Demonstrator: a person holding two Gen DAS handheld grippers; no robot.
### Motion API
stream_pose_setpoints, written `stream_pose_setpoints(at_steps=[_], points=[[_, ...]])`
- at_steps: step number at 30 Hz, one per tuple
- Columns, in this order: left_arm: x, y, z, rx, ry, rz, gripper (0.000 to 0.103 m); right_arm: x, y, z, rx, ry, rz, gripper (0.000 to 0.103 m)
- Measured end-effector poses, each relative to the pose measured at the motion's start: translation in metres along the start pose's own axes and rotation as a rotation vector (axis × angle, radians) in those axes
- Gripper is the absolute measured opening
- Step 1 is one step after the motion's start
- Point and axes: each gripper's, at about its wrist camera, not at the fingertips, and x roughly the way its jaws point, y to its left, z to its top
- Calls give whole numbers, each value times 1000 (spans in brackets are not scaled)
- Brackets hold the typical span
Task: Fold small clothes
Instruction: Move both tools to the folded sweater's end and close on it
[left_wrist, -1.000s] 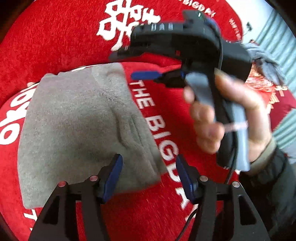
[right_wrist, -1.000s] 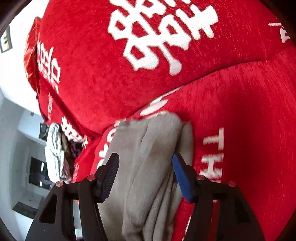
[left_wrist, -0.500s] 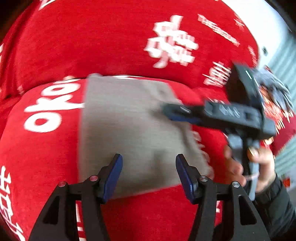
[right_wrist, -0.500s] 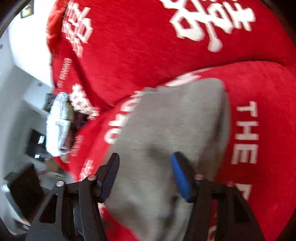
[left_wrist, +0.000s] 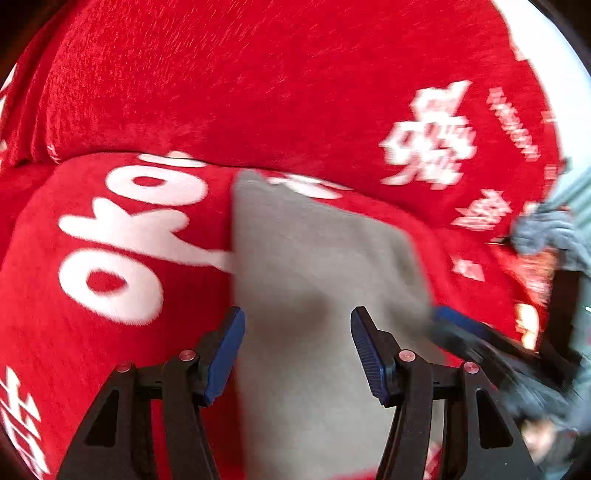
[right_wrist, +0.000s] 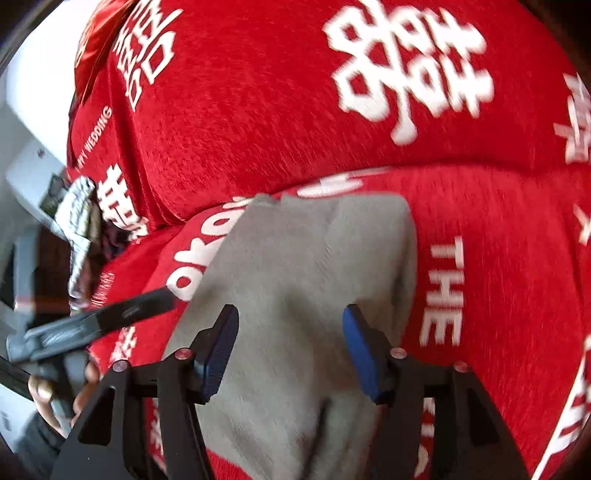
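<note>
A small grey garment (left_wrist: 314, 266) lies folded flat on a red sofa seat with white lettering (left_wrist: 110, 258). My left gripper (left_wrist: 297, 350) is open and empty, hovering over the garment's near part. My right gripper (right_wrist: 290, 349) is open and empty too, over the same grey garment (right_wrist: 306, 273), whose right side shows a folded ridge. The right gripper's fingers (left_wrist: 465, 328) show blurred at the right of the left wrist view. The left gripper's fingers (right_wrist: 122, 314) show at the left of the right wrist view.
The red sofa backrest (right_wrist: 277, 110) rises right behind the garment. A grey knitted item (left_wrist: 550, 229) lies at the sofa's right end. A pale bundle (right_wrist: 79, 218) sits past the sofa's left end, with room furniture beyond.
Both grippers have pulled back toward the garment's near edge. The right gripper has dropped from the upper middle to the lower right of the left view. The garment now lies flatter.
</note>
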Motion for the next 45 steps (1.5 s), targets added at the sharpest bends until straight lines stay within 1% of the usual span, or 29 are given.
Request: stream_pose_setpoints(at_steps=[1,2,3,4,5,6,7,8,9,12,14,16,17,18,21,24,27,30,32,37,39,40,42,43,44,45], points=[[11,2,4,-3,30,26,61,8,3,5,-8,28,-19,63],[27,4,6,-8,83,62,61,18,1,8,0,69,-38,63],[36,6,6,-10,112,67,63,26,-2,9,11,107,-55,63],[40,6,6,-6,109,61,67,39,-9,10,29,158,-86,62],[42,6,6,5,102,72,75,45,-14,9,39,172,-95,61],[45,5,5,22,96,90,81,47,-20,10,51,144,-85,61],[50,6,4,40,94,107,84,47,-24,11,73,134,-74,61],[53,8,4,42,95,109,89,47,-27,11,92,127,-67,61],[55,13,4,28,97,92,91,47,-28,11,90,123,-66,61],[53,28,5,-31,106,18,90,48,-20,10,34,140,-93,61],[40,29,2,-35,83,13,90,45,-12,9,5,153,-126,61],[23,25,-4,-1,47,30,90,35,-2,8,-17,145,-170,62],[14,22,-9,29,27,42,90,30,3,6,-34,133,-182,62],[3,19,-14,65,4,71,90,25,11,3,-61,122,-187,62],[-13,18,-25,117,-22,146,90,16,32,-10,-143,114,-210,62],[-14,20,-37,164,-18,239,90,24,43,-25,-217,130,-302,61],[-10,21,-45,193,-8,308,90,25,40,-31,-217,115,-315,61],[-9,26,-51,192,-2,327,90,23,37,-35,-216,102,-316,61],[-7,28,-54,188,-2,331,90,24,37,-40,-238,91,-324,61],[-3,29,-58,190,3,350,90,21,35,-45,-252,71,-310,62],[-10,31,-59,186,9,334,90,15,36,-46,-250,78,-303,62],[-18,33,-60,177,8,301,90,7,36,-48,-246,74,-299,62],[-34,38,-66,162,1,188,90,-12,33,-54,-226,44,-265,64],[-42,43,-67,142,3,117,90,-24,27,-57,-196,30,-242,73],[-47,48,-67,109,11,61,90,-31,19,-59,-163,21,-223,75],[-49,53,-64,71,19,22,90,-39,8,-60,-116,9,-202,75]])
